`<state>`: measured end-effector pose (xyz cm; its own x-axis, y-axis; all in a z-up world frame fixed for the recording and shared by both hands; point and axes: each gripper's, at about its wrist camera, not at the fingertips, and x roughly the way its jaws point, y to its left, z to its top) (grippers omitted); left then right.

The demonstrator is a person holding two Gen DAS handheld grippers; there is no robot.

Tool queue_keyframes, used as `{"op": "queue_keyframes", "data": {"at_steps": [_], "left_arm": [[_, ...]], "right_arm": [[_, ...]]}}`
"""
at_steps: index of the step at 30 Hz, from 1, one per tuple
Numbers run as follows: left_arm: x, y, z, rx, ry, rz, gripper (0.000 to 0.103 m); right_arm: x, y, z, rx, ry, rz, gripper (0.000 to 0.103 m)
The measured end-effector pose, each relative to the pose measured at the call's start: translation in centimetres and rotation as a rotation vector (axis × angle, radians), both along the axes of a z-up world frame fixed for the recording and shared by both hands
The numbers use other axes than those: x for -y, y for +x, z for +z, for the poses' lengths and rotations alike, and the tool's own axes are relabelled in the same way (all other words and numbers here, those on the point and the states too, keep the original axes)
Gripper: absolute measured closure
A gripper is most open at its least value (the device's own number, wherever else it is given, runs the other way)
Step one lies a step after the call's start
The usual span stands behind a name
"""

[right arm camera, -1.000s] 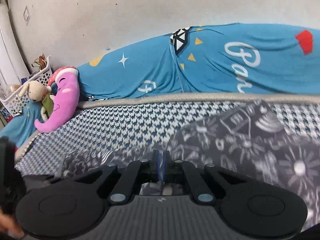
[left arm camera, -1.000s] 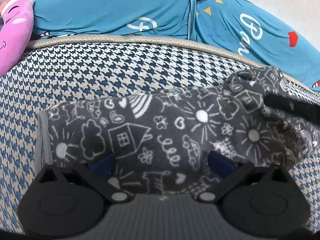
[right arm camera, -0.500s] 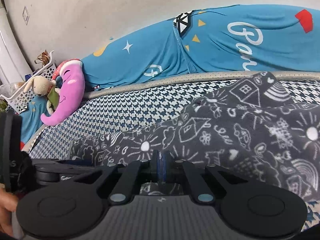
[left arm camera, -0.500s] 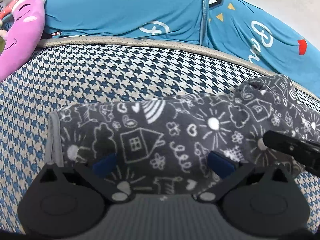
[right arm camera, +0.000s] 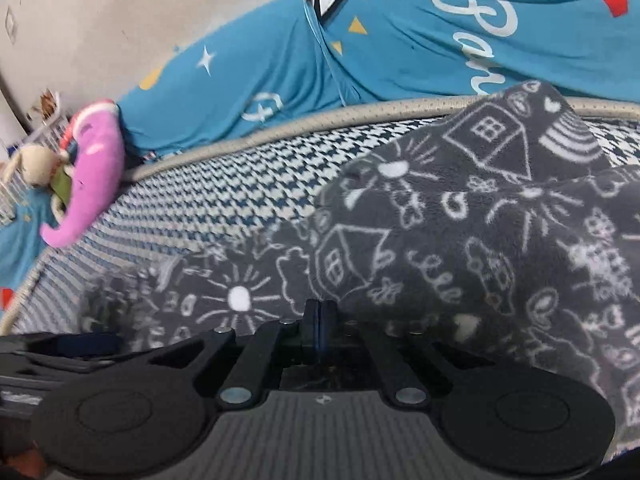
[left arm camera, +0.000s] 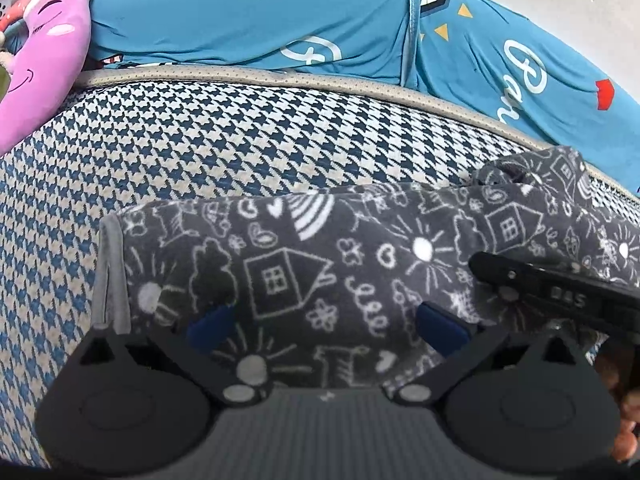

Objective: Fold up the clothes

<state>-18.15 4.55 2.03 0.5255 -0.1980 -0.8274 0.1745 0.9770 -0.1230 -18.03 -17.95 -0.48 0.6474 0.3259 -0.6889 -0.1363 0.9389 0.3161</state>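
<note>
Grey fleece garment (left arm camera: 304, 280) with white doodle houses and suns lies across the houndstooth mattress (left arm camera: 208, 140), its pale grey hem (left arm camera: 108, 276) at the far left end. Left gripper (left arm camera: 326, 322) sits right over the garment, blue pads (left arm camera: 206, 324) spread wide apart, fabric lying flat between them, nothing pinched. To the right of it on the garment, the black body of the right gripper (left arm camera: 560, 292) reaches in from the edge of the left view. From the right wrist view, the right gripper (right arm camera: 319, 330) has its fingers (right arm camera: 310, 332) pressed tight together at the garment's near edge, clenched on the fleece, and the cloth (right arm camera: 480, 220) rises in a raised fold just beyond. Behind the garment, a teal bedcover (left arm camera: 320, 20) with stars runs along the mattress's back edge. A pink plush toy (right arm camera: 96, 176) leans at the mattress's left end.
</note>
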Motion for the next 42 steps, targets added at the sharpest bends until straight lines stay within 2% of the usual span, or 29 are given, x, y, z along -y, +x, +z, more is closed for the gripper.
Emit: {"op": "queue_keyframes", "data": {"at_steps": [5,13,17,26,31,34,42], "left_arm": [[0.5,0.0,-0.4,-0.003,0.030,-0.014,0.000],[1.0,-0.3,-0.7,0.019,0.060,-0.028,0.000],[0.9,-0.4,-0.7,0.027,0.055,-0.029,0.000],[0.5,-0.4,-0.5,0.027,0.037,-0.017,0.000],[0.6,-0.4,-0.7,0.029,0.047,-0.022,0.000],[0.7,-0.4,-0.7,0.028,0.050,-0.021,0.000],[0.4,-0.7,-0.4,0.041,0.047,-0.031,0.000]], "right_arm": [[-0.5,-0.1,0.0,0.014,-0.030,-0.002,0.103],[1.3,-3.9,3.9,0.090,0.057,0.023,0.103],[2.3,-6.1,4.7,0.074,0.088,0.046,0.103],[2.9,-7.9,3.7,0.036,0.032,0.083,0.103],[2.8,-7.1,2.6,0.000,0.020,0.074,0.103],[2.2,-6.3,1.0,-0.050,-0.028,0.070,0.103],[1.7,-6.0,0.7,-0.049,-0.043,0.060,0.103]]}}
